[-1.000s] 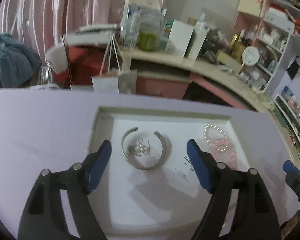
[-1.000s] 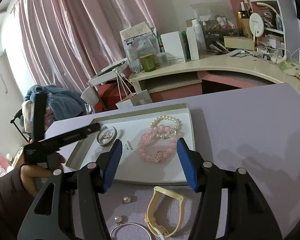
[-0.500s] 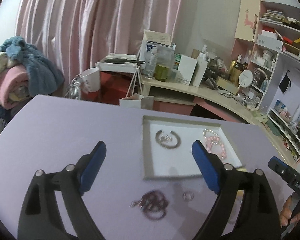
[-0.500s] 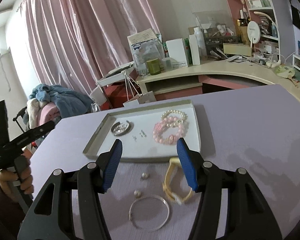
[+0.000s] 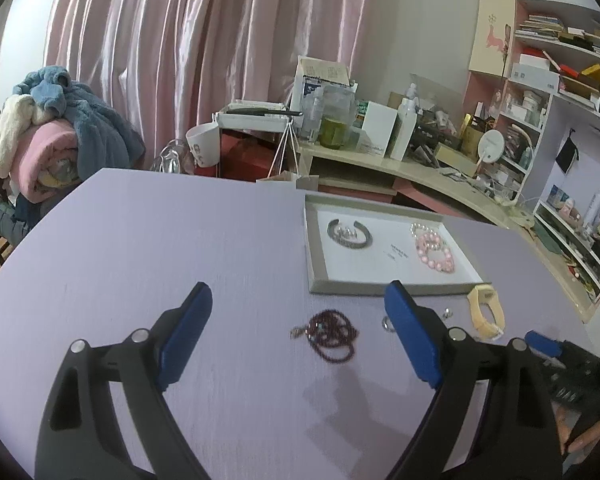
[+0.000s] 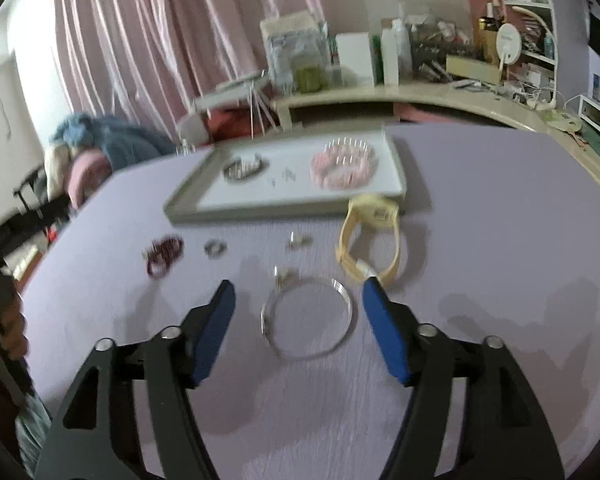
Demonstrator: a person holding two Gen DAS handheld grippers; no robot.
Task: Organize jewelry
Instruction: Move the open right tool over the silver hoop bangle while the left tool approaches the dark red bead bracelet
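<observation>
Counting: 1 tray (image 5: pixel 315 258) | 1 dark necklace (image 5: pixel 332 332) | 1 silver bangle (image 6: pixel 307 318) | 1 yellow watch (image 6: pixel 370 240)

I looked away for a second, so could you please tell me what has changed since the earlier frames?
Both grippers pulled back from the tray: the left gripper now faces the dark beaded bracelet, the right gripper the silver bangle. Both stay open and empty; the jewelry has not moved.

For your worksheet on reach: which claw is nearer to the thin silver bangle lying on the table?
Right. The right claw frames the silver bangle between its open fingers; the left claw hangs over the dark red bead strand, farther away.
</observation>
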